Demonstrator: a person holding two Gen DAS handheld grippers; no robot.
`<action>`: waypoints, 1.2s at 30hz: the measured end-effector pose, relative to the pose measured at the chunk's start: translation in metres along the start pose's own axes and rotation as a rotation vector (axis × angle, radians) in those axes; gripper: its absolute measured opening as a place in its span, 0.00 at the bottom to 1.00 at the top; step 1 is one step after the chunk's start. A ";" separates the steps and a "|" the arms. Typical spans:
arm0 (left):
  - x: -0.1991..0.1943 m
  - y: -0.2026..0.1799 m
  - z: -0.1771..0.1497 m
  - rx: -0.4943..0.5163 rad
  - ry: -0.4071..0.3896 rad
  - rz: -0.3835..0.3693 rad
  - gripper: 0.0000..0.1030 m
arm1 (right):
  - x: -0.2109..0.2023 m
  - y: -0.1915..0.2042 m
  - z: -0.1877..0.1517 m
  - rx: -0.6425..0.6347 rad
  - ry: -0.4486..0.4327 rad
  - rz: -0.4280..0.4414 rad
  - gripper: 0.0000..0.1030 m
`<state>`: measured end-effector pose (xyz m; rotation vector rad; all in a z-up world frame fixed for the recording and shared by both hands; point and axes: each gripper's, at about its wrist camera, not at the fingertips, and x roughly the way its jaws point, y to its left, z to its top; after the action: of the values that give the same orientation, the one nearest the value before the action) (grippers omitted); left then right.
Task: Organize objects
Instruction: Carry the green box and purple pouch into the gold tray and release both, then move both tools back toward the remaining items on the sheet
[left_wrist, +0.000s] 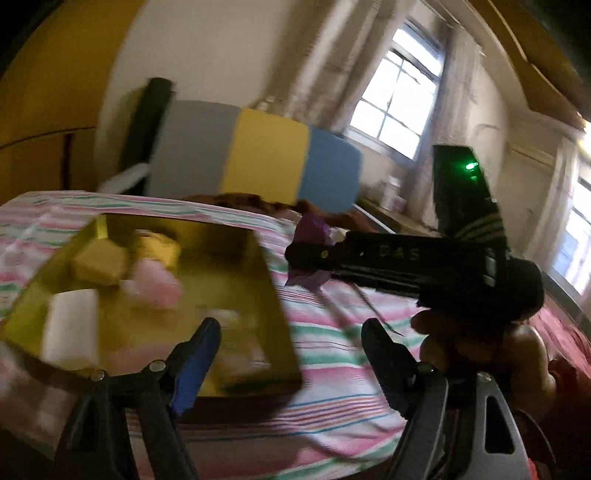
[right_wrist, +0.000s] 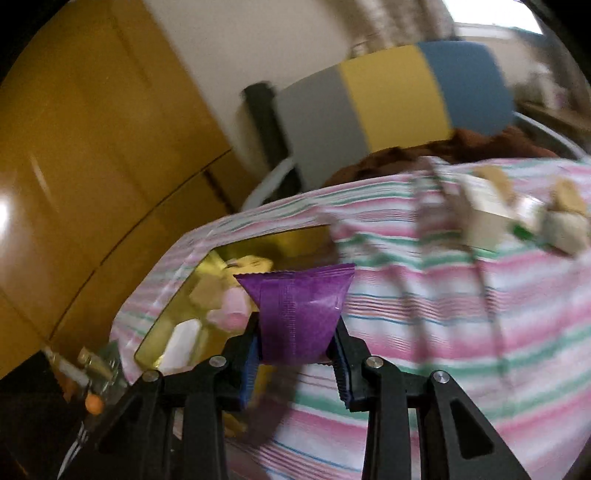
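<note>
- The right gripper (right_wrist: 295, 350) pinches a purple packet (right_wrist: 299, 314) by its lower end; the packet stands up between the jaws, above the striped cloth (right_wrist: 461, 314).
- The left gripper (left_wrist: 291, 354) is spread wide and holds nothing, hovering at the near edge of the gold tray (left_wrist: 236, 254).
- The tray already holds yellow, pink and white pieces.
- More loose items (right_wrist: 517, 210) lie well apart on the cloth.
- My read: carry the packet over the tray's open right part, lower it close, then let go gently so it doesn't bounce out.
</note>
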<state>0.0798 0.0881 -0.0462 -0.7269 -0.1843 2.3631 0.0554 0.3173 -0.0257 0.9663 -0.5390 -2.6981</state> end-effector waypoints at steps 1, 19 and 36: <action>-0.003 0.007 0.001 -0.013 -0.004 0.022 0.78 | 0.014 0.009 0.002 0.002 0.034 0.030 0.37; 0.000 0.011 0.000 -0.073 0.012 0.005 0.78 | -0.011 -0.014 -0.021 0.065 0.010 -0.052 0.62; 0.038 -0.064 0.002 0.053 0.155 -0.130 0.83 | -0.045 -0.075 -0.042 0.106 0.004 -0.230 0.62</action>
<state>0.0898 0.1621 -0.0421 -0.8429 -0.0992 2.1698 0.1100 0.3892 -0.0609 1.1250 -0.6092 -2.8930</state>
